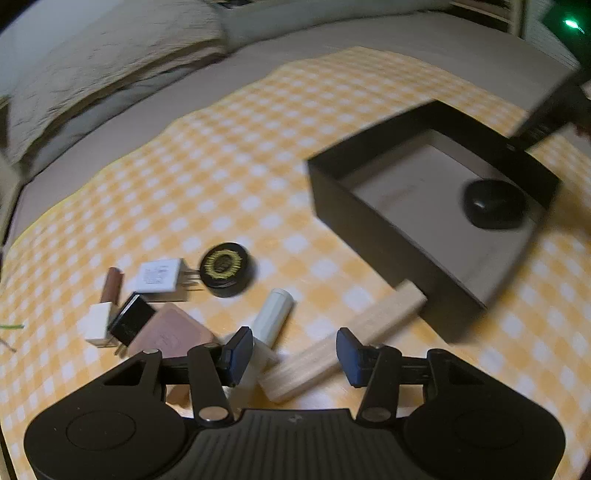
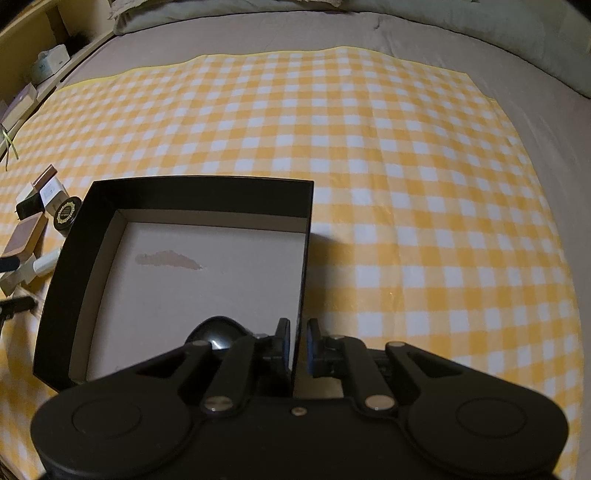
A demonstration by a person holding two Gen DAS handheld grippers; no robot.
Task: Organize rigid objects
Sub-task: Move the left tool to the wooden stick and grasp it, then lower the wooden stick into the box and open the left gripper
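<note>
A: Left gripper (image 1: 294, 354) spread over the wooden block (image 1: 343, 341), which lies at seven o'clock off the black box (image 1: 369, 225).

B: Light, stiff; grab mid-length. Right gripper (image 2: 298, 347) pinches the box's wall.

The gold print on the round black tin (image 1: 227, 268) is unreadable.

Yellow-and-white checked cloth (image 2: 406, 184) over a grey-beige sheet (image 2: 258, 33). Black box (image 2: 199, 192) with pale interior holding a glossy black case (image 1: 495, 205). Black round tin (image 1: 227, 269) with gold emblem; white charger (image 1: 159, 276); pale wooden block (image 1: 343, 343); pale green tube (image 1: 275, 314).
</note>
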